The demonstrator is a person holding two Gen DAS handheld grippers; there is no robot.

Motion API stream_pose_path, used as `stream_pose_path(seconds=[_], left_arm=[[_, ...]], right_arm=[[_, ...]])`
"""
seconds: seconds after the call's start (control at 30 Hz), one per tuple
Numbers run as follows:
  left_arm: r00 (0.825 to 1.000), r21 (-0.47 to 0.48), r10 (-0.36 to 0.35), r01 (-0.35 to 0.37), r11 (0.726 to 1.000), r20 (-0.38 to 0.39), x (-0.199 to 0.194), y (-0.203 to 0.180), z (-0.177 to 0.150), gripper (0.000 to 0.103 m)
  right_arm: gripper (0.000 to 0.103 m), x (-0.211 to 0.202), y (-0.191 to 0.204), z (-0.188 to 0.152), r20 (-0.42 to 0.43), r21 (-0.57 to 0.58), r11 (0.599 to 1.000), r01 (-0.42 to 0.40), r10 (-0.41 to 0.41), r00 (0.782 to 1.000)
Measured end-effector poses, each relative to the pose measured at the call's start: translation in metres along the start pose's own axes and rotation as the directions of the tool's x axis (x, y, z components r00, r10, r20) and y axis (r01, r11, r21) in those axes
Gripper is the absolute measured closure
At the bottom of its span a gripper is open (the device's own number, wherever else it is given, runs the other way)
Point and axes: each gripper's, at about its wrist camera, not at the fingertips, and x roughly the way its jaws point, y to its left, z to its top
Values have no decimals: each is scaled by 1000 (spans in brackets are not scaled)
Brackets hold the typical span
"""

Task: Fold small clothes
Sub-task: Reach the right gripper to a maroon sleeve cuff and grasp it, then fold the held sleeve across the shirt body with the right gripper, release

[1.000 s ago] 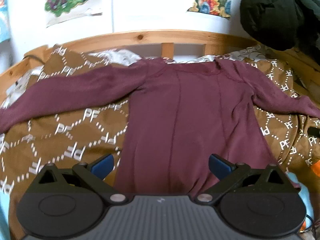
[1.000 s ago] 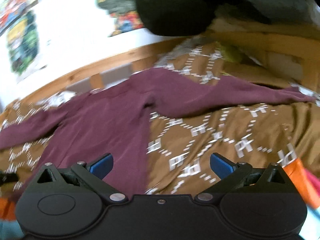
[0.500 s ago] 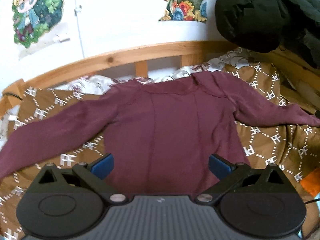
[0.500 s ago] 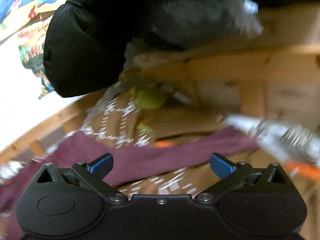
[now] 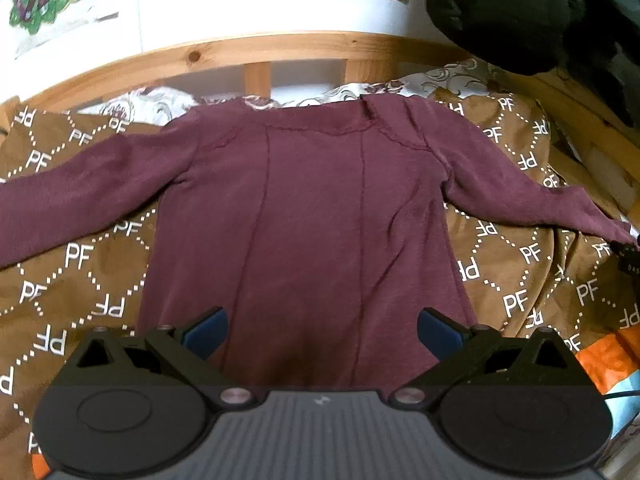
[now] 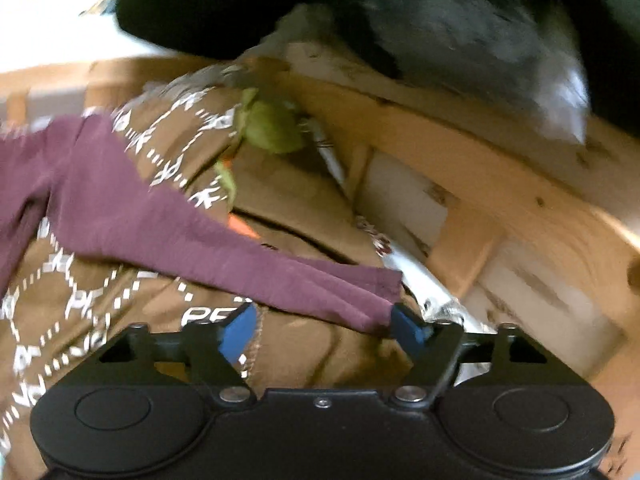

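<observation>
A maroon long-sleeved top [image 5: 316, 216] lies flat on a brown patterned blanket [image 5: 80, 264], sleeves spread to both sides, neckline toward the wooden headboard. My left gripper [image 5: 322, 330] is open above the top's lower hem. In the right wrist view the top's right sleeve [image 6: 224, 256] runs across the blanket to its cuff [image 6: 376, 296]. My right gripper [image 6: 326, 326] is open with the cuff end between its blue fingertips [image 6: 406, 326], the jaws narrower than before.
A wooden bed frame [image 5: 280, 50] curves along the back and right side [image 6: 480, 184]. A black coat [image 5: 520, 12] hangs at upper right. A green soft item [image 6: 272, 128] lies near the frame. Orange fabric [image 5: 612, 356] shows at the blanket's right edge.
My right gripper swung right and moved down to the sleeve cuff, its jaws narrowing around it. My left gripper shifted to centre over the top's hem.
</observation>
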Motion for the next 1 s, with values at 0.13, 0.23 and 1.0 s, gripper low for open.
stream_pose_path(seconds=[0.13, 0.23, 1.0], left_arm=[[1000, -40, -5, 5, 999, -13, 0, 11, -2, 1], [1000, -80, -5, 3, 997, -17, -1, 21, -3, 1], [1000, -199, 24, -23, 980, 1, -11, 54, -9, 1]], right_arm=[[46, 10, 7, 9, -30, -164, 986, -18, 13, 999], [53, 20, 11, 20, -100, -281, 958, -58, 31, 995], [101, -96, 75, 129, -170, 72, 639, -766, 764, 622]])
